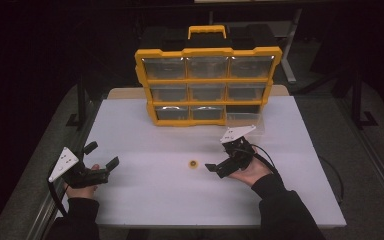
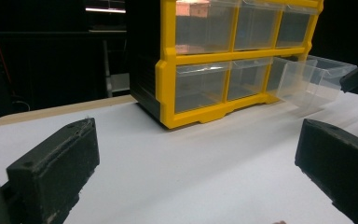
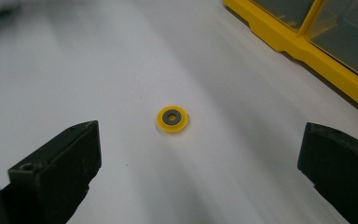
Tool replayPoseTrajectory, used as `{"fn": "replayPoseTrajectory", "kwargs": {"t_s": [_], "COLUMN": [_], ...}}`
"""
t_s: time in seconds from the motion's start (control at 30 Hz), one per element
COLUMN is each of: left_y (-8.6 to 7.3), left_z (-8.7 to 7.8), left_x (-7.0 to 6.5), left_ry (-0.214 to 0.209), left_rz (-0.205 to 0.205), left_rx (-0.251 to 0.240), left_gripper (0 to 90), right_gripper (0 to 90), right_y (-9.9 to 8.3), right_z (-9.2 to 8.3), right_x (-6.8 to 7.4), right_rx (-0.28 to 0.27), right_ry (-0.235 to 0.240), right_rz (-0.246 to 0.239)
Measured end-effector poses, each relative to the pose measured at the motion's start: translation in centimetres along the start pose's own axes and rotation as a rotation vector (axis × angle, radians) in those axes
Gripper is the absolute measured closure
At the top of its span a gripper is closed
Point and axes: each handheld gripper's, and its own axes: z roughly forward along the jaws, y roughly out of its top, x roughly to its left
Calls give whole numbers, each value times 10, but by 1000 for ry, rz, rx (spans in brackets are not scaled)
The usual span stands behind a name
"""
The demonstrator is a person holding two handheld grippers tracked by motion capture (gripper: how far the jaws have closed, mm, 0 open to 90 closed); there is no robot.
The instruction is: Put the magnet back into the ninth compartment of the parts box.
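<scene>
Washer-looking little ring (image 3: 172, 119), yellow with a dark grey centre, lies flat on the white surface (image 1: 155, 195), roughly mid-surface and out in the open. It's round and thin, kinda glossy plastic by the look of it.

Behind it stands the yellow organizer (image 1: 207, 85), a plastic frame with a black back and a yellow carry handle on top. It has a three-by-three grid of clear drawers, and as far as I can tell none has anything in it, though the plastic glare makes it hard to be sure. The bottom-right slot is dark and vacant, and its clear drawer (image 2: 314, 79) is pulled out, sitting on the surface just in front of that corner, looking empty too.

Right gripper (image 1: 219, 167) sits close to the ring on its right side, jaws spread wide and holding nothing. In the right gripper view the ring lies ahead between the two black jaws, not touching either. Left gripper (image 1: 101, 156) is well apart over by the left edge of the surface, jaws also spread wide with nothing in them, pointing toward the organizer. Both have matte black blocky jaws and a grey three-cornered plate on top.

Surface is smooth, plain and mostly bare, with lots of free room around the ring on all sides. The organizer stands at the far edge and the floor drops off dark on both sides.
</scene>
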Motion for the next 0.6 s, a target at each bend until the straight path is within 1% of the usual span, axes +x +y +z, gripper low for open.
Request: {"fn": "replayPoseTrajectory", "kwargs": {"t_s": [0.37, 0.6], "left_y": [0, 0], "left_z": [0, 0], "left_x": [0, 0], "left_ry": [-1, -1], "left_rz": [0, -2], "left_rx": [0, 0], "left_gripper": [0, 0], "right_gripper": [0, 0], "right_y": [8, 10], "right_z": [10, 17], "right_x": [1, 0], "right_rx": [29, 60], "right_ry": [23, 37], "right_rz": [-11, -18]}}
